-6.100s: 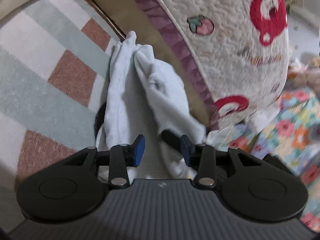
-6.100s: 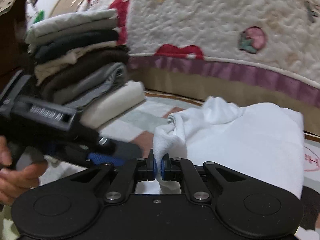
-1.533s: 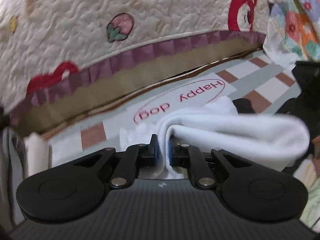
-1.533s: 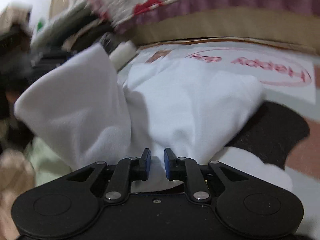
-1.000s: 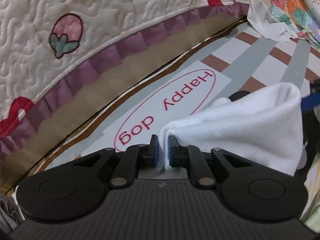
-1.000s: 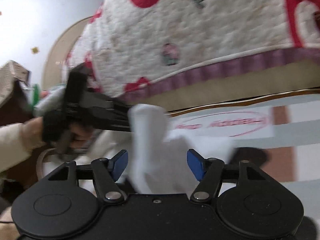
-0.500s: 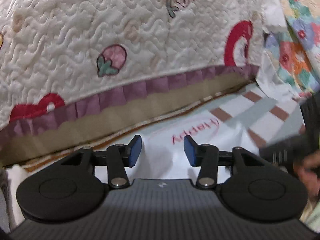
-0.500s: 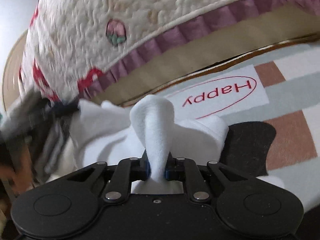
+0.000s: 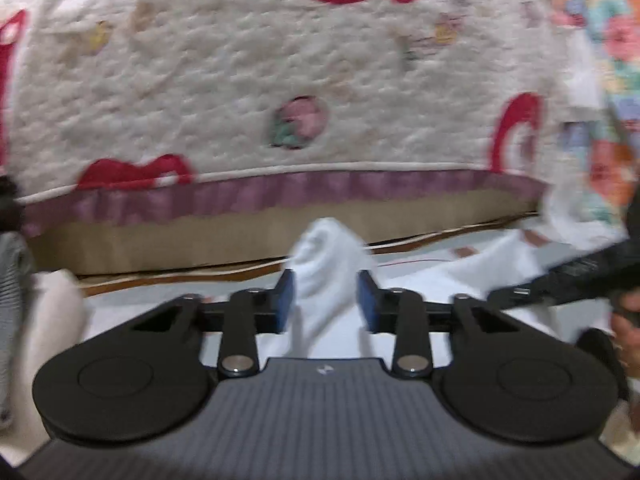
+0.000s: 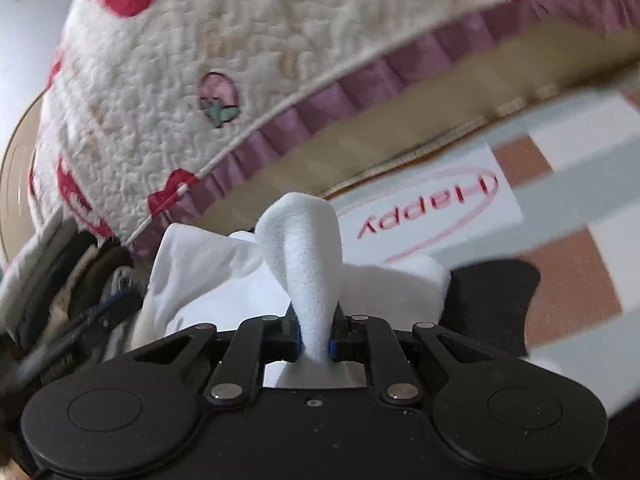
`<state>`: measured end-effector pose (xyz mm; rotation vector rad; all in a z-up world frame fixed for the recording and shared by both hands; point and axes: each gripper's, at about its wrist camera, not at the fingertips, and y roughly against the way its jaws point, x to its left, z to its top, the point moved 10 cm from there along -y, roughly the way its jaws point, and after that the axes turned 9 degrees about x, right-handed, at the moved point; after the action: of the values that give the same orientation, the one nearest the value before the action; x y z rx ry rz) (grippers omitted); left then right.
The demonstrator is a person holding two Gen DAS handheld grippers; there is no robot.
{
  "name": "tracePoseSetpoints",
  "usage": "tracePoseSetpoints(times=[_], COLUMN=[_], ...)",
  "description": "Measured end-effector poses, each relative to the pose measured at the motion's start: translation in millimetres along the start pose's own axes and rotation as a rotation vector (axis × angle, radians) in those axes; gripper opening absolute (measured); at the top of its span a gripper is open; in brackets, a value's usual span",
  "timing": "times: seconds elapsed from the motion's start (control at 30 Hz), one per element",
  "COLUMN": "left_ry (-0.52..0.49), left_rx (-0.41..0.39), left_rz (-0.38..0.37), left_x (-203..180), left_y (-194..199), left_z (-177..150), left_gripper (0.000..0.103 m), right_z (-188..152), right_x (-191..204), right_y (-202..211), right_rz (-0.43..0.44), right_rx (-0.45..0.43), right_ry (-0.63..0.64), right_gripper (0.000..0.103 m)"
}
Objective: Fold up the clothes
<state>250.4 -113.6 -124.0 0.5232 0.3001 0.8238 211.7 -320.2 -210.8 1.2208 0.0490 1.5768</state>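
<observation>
Both wrist views low, facing quilt; shared.

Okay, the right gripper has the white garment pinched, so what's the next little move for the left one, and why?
Probably shut the left gripper on the bunch of the white garment standing between its open blue pads. The right gripper is already clamped on another bunch, so a second grip would likely let both lift and spread the cloth over the mat.

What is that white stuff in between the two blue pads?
A bunched fold of the white garment stands between the open left tool's blue pads, in the left wrist view.
</observation>
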Motion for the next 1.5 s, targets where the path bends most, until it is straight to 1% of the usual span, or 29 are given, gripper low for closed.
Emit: tracePoseSetpoints(times=[0.07,0.1,0.2,0.23,0.27,0.3,0.33,0.37,0.43,0.5,0.53,0.57,0.63,0.67,0.7,0.73,0.77,0.8,0.83,0.87,1.0,1.07,1.17,1.23,1.27,1.3,1.37,1.43,1.5], left_ry=[-0.01,-0.016,-0.019,-0.011,-0.005,-0.045,-0.073,-0.1,-0.057,-0.015,-0.016,-0.017,-0.022,-0.027,-0.031,-0.027,-0.029,-0.032,-0.034,-0.038,-0.061,-0.044,0.073,0.09,0.083,0.071,0.03,0.016,0.063], left_rx=[0.044,0.076,0.2,0.28,0.36,0.402,0.406,0.41,0.417,0.423,0.424,0.424,0.429,0.435,0.438,0.439,0.43,0.422,0.414,0.409,0.414,0.407,0.341,0.29,0.293,0.322,0.427,0.405,0.369], left_rz=[-0.067,-0.054,0.049,0.06,0.071,0.098,0.126,0.153,0.152,0.151,0.153,0.156,0.162,0.166,0.171,0.177,0.193,0.208,0.224,0.239,0.303,0.337,0.264,0.141,0.1,0.069,0.087,0.139,0.147], left_x=[-6.4,-7.1,5.0,7.9,10.7,9.4,6.9,4.5,6.8,9.1,9.0,8.9,8.3,8.4,9.0,9.9,12.3,14.6,17.0,20.1,32.2,41.1,44.3,28.1,19.5,11.7,5.0,6.2,8.5], left_y=[-8.8,-15.8,-51.4,-68.4,-84.7,-95.7,-100.6,-105.5,-108.5,-111.4,-111.8,-112.1,-113.6,-114.6,-115.4,-115.8,-117.6,-119.3,-121.0,-125.8,-139.6,-137.1,-116.5,-102.4,-99.7,-101.0,-109.3,-107.4,-99.6], left_z=[-2.4,-4.8,-15.3,-24.0,-32.5,-37.7,-35.7,-33.7,-32.0,-30.4,-31.5,-32.7,-33.7,-33.7,-33.2,-33.0,-32.1,-31.2,-30.2,-30.2,-21.5,-13.7,0.5,8.0,7.0,1.6,-23.2,-42.6,-49.4], left_gripper=[0.027,0.026,0.023,0.016,0.011,0.01,0.009,0.008,0.008,0.008,0.008,0.008,0.007,0.007,0.008,0.008,0.008,0.008,0.007,0.007,0.006,0.005,0.005,0.005,0.007,0.008,0.007,0.007,0.007], right_z=[0.2,0.3,1.6,1.0,-1.3,-3.7,-5.2,-6.7,-9.5,-7.4,-5.3,-3.0,-3.0,-6.1,-10.8,-16.9,-19.1,-21.0,-18.8,-16.3,-6.2,-1.3,6.1,7.3,5.9,4.5,1.9,-0.7,-3.1], right_x=[-3.4,-5.0,-6.2,-8.9,-15.6,-22.6,-27.5,-32.3,-41.8,-42.7,-36.4,-29.3,9.8,30.1,48.8,64.3,67.7,70.2,63.7,56.7,28.7,15.0,-5.2,-13.5,-14.6,-15.7,-17.9,-20.0,-22.1], right_y=[-1.5,-2.2,-6.8,-10.9,-17.9,-24.9,-25.3,-25.1,-24.8,-9.5,1.1,12.2,16.1,16.4,18.0,17.6,12.7,7.5,3.6,-0.2,-15.2,-22.7,-33.8,-37.2,-36.7,-36.1,-34.8,-33.3,-31.7], right_rz=[0.021,0.032,-0.017,-0.039,-0.07,-0.102,-0.108,-0.113,-0.122,-0.158,-0.207,-0.258,-0.421,-0.509,-0.56,-0.537,-0.51,-0.482,-0.473,-0.466,-0.438,-0.423,-0.401,-0.372,-0.35,-0.327,-0.283,-0.238,-0.193], right_rx=[0.036,0.054,0.079,0.087,0.095,0.103,0.094,0.084,0.063,0.012,-0.032,-0.077,-0.087,-0.106,-0.141,-0.15,-0.126,-0.101,-0.087,-0.075,-0.027,-0.003,0.032,0.042,0.039,0.036,0.031,0.025,0.019], right_ry=[-0.062,-0.093,-0.058,-0.056,-0.063,-0.071,-0.083,-0.095,-0.118,-0.125,-0.07,-0.01,0.354,0.547,0.697,0.778,0.79,0.797,0.775,0.751,0.654,0.606,0.533,0.491,0.475,0.458,0.425,0.391,0.358], right_gripper=[0.013,0.013,0.014,0.015,0.024,0.034,0.042,0.041,0.043,0.044,0.045,0.036,0.021,0.021,0.021,0.021,0.019,0.02,0.025,0.027,0.028,0.028,0.028,0.028,0.028,0.028,0.028,0.03,0.031])
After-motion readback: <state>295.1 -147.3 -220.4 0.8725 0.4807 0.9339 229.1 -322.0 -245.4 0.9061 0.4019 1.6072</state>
